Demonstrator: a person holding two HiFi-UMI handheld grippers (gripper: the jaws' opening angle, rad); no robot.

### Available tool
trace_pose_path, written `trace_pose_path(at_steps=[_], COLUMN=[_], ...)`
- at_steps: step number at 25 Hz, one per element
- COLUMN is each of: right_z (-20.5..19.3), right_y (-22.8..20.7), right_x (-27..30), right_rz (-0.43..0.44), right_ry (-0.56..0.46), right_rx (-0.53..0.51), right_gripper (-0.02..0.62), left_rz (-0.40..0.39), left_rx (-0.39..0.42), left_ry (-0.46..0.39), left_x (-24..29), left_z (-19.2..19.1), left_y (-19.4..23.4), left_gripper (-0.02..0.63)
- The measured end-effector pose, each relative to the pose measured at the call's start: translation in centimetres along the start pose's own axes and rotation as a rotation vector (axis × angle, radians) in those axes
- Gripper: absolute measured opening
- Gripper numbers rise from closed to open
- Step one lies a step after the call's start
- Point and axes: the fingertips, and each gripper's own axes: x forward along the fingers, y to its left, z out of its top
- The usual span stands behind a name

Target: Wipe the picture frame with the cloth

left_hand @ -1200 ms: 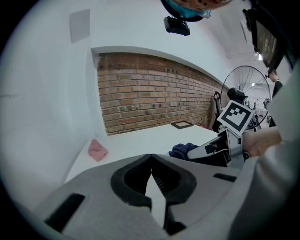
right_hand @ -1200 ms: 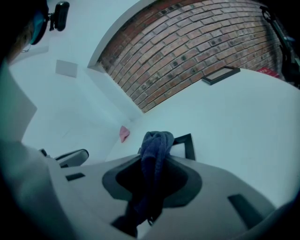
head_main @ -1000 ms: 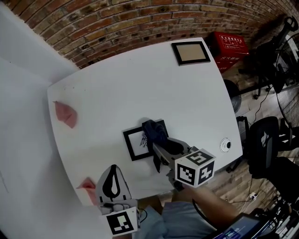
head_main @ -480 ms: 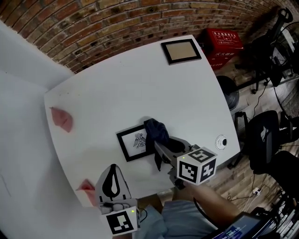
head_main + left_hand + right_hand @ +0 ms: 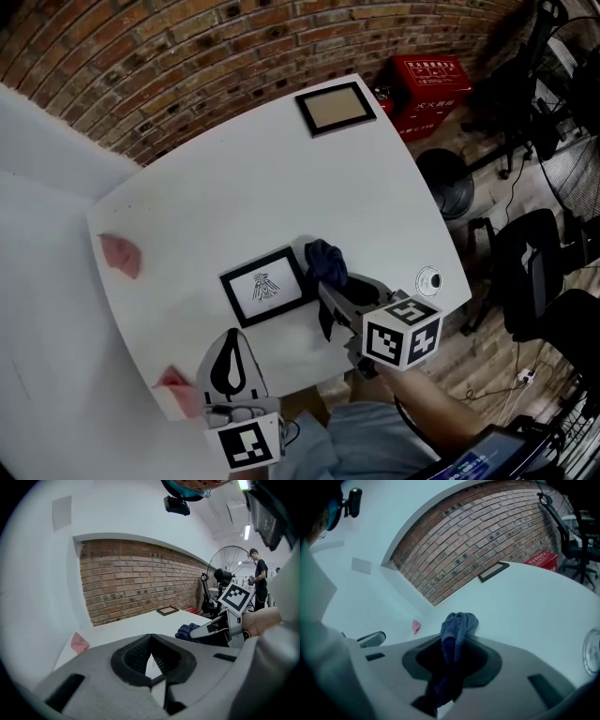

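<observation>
Over the last second the cloth [image 5: 325,260] had come off the frame [image 5: 267,286]; a moment before, the dark bundle lay over the frame's right-hand part and hid that corner, and now it sat on the bare table [image 5: 234,178] just beside the frame's right edge, so close that I could not say whether it touched; the whole black border and the white sheet with its small dark drawing showed uncovered. The right gripper [image 5: 325,283] had its jaws closed on the cloth, blue fabric bunched out past the tips and a darker tail hanging back between them; it had drawn the cloth sideways, to the person's right. The left gripper [image 5: 232,339] had stayed by the table's near edge, jaws together at the tips with nothing between them, pointing toward the frame but apart from it, so it was not steadying anything. The frame lay flat on the person's side of the table, between the two grippers, and as far as I could tell it had kept its place. To my eye one stroke had run out past the right edge; whether the frame was clean I could not judge, and another pass would call for carrying the cloth back over it.
</observation>
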Motion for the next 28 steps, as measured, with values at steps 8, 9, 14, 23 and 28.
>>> trace_pose_path(at_steps=[8,9,14,23,28], right_z=[3.4,4.1,7.6,11.1,11.0], right_y=[0.5,1.0,4.2,11.7,13.7], right_x=[-6.3,-7.2,-11.3,-17.0,-18.3], right_rz=[0.011,0.02,0.098,0.113,0.096], right_ry=[-0.124,-0.145,-0.259,-0.428,-0.456], right_rx=[-0.075,-0.099,-0.198,-0.553,-0.664], right_gripper=[0.11,0.11,0.114,0.114,0.114], left_rz=[-0.011,-0.007,0.033,0.13,0.161], left_rx=[-0.007,-0.002,-0.003,0.006,0.027], left_ry=[-0.098,-0.125,-0.253,-0.388,-0.423], left_x=[-2.1,-2.6,-4.9,-9.4,-10.9], left_z=[4.4,5.2,9.7,16.7,18.5], left_y=[-3.9,-4.1,-5.6,-5.9,-5.7], left_gripper=[0.009,0.009,0.009,0.009,0.009])
